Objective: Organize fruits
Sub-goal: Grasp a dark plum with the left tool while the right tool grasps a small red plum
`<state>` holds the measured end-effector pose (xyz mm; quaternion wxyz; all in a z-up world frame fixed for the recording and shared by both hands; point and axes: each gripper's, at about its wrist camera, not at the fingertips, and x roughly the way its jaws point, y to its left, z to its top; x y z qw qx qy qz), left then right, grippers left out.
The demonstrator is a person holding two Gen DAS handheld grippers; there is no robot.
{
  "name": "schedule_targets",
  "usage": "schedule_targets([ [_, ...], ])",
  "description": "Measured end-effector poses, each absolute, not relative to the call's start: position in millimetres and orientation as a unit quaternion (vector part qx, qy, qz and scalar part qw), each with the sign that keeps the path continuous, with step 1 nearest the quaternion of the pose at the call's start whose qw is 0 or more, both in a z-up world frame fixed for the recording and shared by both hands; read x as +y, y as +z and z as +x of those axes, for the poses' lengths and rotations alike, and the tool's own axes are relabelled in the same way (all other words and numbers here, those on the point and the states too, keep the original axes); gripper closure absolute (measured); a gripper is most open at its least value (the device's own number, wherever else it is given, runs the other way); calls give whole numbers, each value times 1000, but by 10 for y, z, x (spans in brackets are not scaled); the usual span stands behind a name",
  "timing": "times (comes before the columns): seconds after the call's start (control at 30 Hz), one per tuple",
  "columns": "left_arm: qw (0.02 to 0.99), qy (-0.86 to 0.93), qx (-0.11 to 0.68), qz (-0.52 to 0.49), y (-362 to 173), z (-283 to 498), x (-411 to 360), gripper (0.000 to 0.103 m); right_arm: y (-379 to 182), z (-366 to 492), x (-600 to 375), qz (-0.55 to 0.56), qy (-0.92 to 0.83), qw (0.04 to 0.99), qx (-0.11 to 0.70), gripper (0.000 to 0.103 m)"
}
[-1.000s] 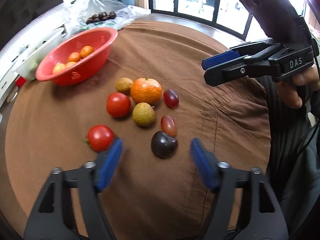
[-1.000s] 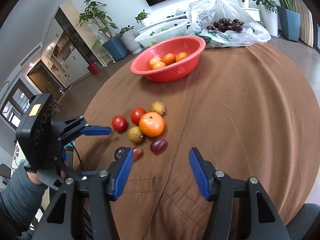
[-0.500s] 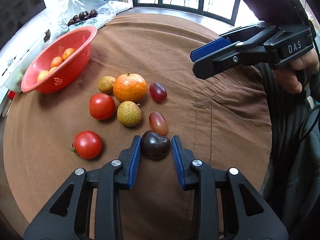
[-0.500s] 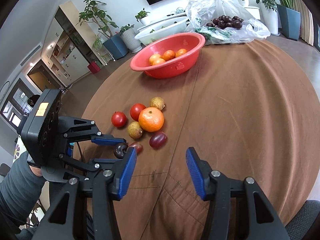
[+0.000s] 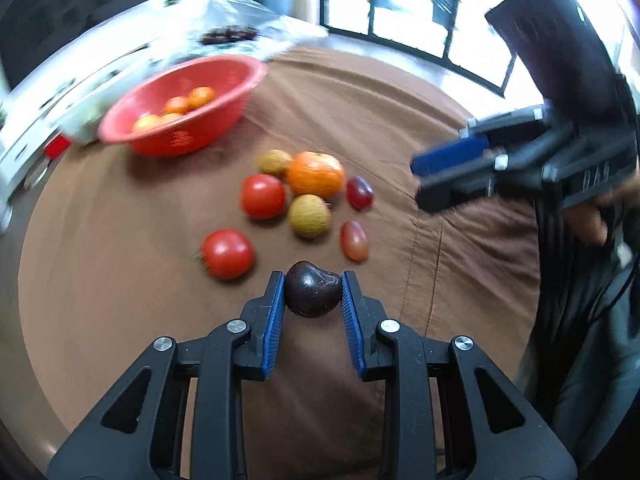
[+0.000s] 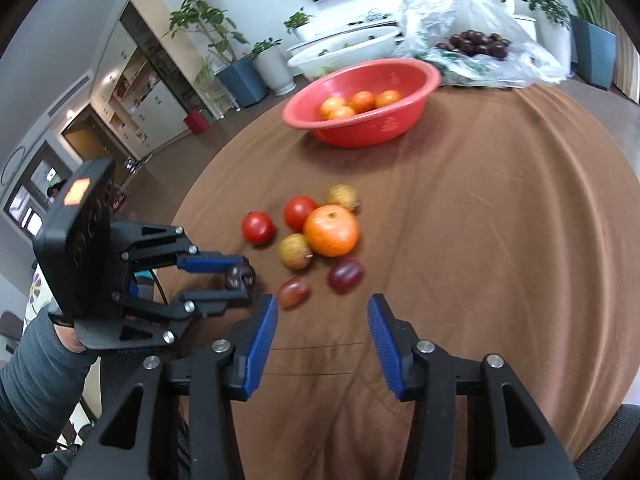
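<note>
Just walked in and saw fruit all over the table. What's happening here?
A person with a gripper in each hand is sorting fruit. The left gripper is shut on a dark plum. The right gripper holds nothing, its jaws closing. Tomatoes, an orange and grapes lie on the brown cloth; a red bowl holds small oranges.

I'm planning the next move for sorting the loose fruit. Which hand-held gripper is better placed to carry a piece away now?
Left. The left hand-held gripper is already shut on the dark plum. The right hand-held gripper has nothing between its closing jaws and sits short of the grapes on the brown cloth.
</note>
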<state>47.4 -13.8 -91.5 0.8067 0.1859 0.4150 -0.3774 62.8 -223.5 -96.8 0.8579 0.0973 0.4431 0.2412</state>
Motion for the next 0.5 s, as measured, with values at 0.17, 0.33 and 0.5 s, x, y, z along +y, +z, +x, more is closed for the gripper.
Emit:
schedule_targets([
  [0.17, 829, -351, 415, 130, -832, 369, 57, 77, -1001, 658, -1953, 68, 249, 852, 456, 60],
  [0.33, 839, -342, 412, 97, -802, 282, 141, 77, -1071, 717, -1782, 55, 234, 850, 469, 62],
  [0.5, 842, -343, 409, 75, -793, 285, 194, 77, -1119, 766, -1653, 22, 216, 853, 474, 64],
])
